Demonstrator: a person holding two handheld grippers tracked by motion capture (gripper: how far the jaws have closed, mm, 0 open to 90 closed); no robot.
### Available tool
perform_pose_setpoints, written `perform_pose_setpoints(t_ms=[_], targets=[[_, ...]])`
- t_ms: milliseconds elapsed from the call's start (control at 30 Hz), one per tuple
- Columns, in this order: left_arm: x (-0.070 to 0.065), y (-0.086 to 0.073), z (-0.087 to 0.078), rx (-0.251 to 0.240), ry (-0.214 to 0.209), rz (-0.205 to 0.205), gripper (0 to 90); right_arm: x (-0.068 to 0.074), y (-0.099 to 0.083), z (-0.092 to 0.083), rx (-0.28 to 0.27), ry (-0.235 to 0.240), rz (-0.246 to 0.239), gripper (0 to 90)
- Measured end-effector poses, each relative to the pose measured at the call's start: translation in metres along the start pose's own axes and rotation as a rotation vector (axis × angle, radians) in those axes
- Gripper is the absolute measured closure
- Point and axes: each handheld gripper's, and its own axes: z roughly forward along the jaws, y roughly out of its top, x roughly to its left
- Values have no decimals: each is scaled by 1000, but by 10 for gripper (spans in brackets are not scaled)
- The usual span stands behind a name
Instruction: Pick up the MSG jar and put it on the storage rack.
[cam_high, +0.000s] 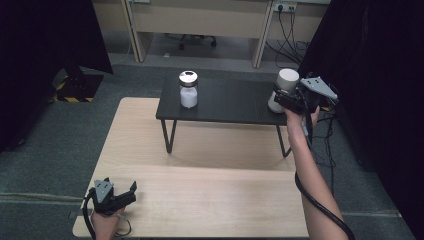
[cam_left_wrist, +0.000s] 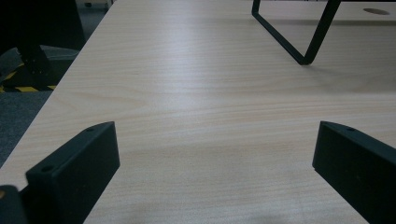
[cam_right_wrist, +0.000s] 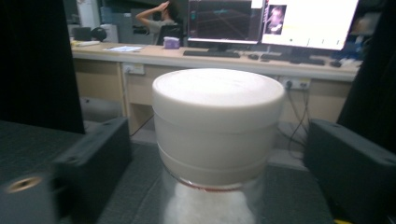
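**Right jaws stand open around the white-lidded jar**

The right gripper (cam_high: 286, 98) brackets the white-lidded jar (cam_right_wrist: 218, 140) at the right end of the black raised shelf (cam_high: 225, 100); its jaws are spread, gaps showing on both sides of the lid. The left gripper (cam_high: 131, 192) rests low over the counter (cam_left_wrist: 196, 93), jaws wide, holding nothing.

Dim, soft overhead light; dark corners, near jaws blurred in close views

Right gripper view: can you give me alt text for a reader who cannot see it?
A white-lidded jar of white powder stands between the right gripper's open black jaws, with a gap on each side. Behind it, a desk with monitors.
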Motion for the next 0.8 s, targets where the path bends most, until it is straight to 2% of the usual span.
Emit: perform_pose_setpoints(t_ms=[67, 200, 400, 667, 800], targets=[[0, 0, 0, 1, 1, 1, 0, 2, -4, -4, -13, -8, -3, 3], [-1, 1, 0, 5, 3, 1, 0, 8, -15, -12, -42, -29, -36, 3], [-1, 1, 0, 8, 4, 2, 0, 9, -33, -24, -50, -49, -22, 3], [-2, 1, 0, 9, 7, -1, 0, 12, -60, -40, -37, -40, -2, 3], [-2, 1, 0, 12, 8, -2, 0, 17, -77, -51, -72, -48, -6, 3]])
